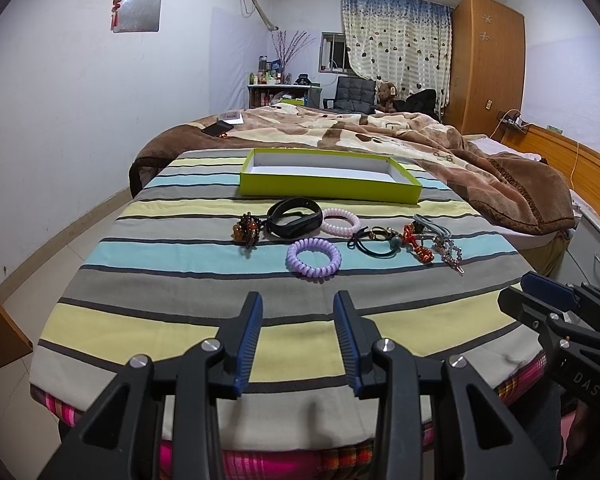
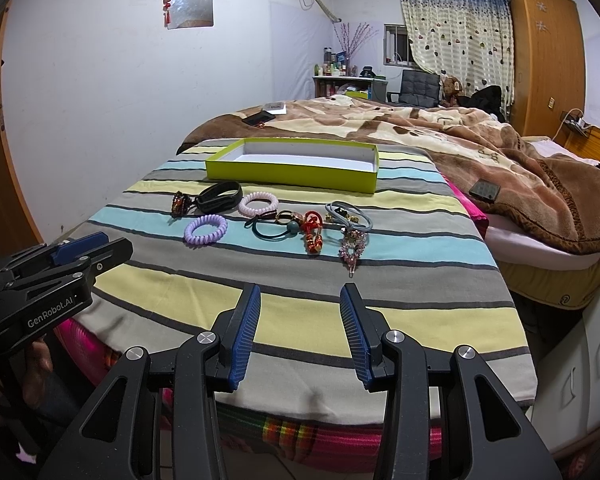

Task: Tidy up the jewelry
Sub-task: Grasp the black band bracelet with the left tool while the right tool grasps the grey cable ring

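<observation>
While coiled hair ties, a black band [image 1: 295, 217] and beaded trinkets lie strewn ahead before a lime tray [image 1: 328, 188], left gripper [image 1: 298, 308] and right gripper [image 2: 300, 298] hover level, jaws parted, empty.

Even, soft indoor light, glare on the wall mirror [image 2: 189, 6], sharp focus, strong fisheye bending with dark corners.
</observation>
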### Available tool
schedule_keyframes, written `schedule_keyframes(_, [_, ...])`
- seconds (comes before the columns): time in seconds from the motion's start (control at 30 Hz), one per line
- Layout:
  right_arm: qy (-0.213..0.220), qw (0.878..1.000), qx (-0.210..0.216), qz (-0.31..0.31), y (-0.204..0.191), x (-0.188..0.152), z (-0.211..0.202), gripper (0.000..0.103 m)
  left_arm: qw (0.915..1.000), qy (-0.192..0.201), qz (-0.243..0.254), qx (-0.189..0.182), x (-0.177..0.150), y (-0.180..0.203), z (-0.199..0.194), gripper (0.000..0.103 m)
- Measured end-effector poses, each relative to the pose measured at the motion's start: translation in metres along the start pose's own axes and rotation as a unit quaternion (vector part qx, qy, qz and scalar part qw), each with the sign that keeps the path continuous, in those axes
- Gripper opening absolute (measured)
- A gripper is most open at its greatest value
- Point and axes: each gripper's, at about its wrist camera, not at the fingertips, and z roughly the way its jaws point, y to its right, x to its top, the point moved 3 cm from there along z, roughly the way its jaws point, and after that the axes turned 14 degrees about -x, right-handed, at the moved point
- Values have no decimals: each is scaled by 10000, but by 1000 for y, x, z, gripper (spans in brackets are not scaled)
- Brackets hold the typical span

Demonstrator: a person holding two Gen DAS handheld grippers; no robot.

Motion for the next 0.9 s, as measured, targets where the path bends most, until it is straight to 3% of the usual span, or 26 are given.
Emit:
schedule_keyframes(0.27, [-76, 10000, -20, -7, 5, -4, 16, 42, 9999, -84, 23, -101, 10, -5, 9, 38])
schedule_keyframes(0.9, [-655, 9965, 27, 523, 41, 42, 95, 42, 9978, -633, 25, -194, 71, -43, 84, 38])
